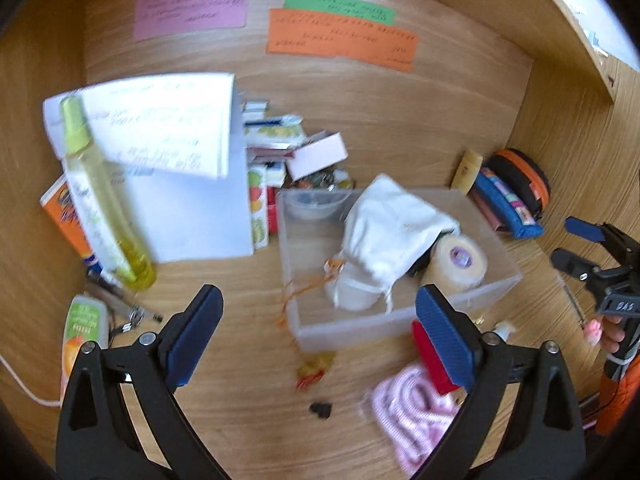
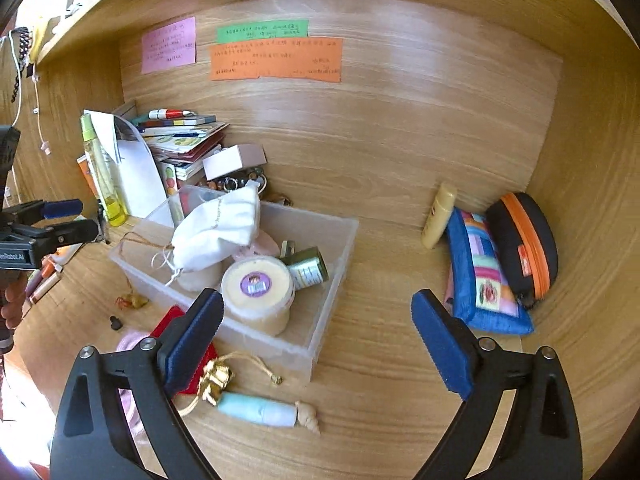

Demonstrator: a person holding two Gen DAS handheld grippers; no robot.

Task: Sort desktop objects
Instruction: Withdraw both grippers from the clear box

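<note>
Bright, even daylight, soft shadows only, heavy fisheye curvature with dark vignetted corners, motion blur across the left wrist view, strongest on the white paper sheet point(image 1: 160, 128), right wrist view sharper.

Three handwritten paper notes are stuck on the wooden back wall point(image 2: 400, 128) at twelve o'clock: a pink note point(image 2: 169, 45), a green note point(image 2: 262, 31) and, just below it, an orange note point(image 2: 276, 59).

both grippers point downward at a slant. the left gripper point(image 1: 318, 328) has its blue-padded fingers point(image 1: 192, 336) spread wide, nothing between them. the right gripper point(image 2: 316, 336) likewise stands wide apart and empty, a hand point(image 1: 612, 334) gripping its handle.
</note>
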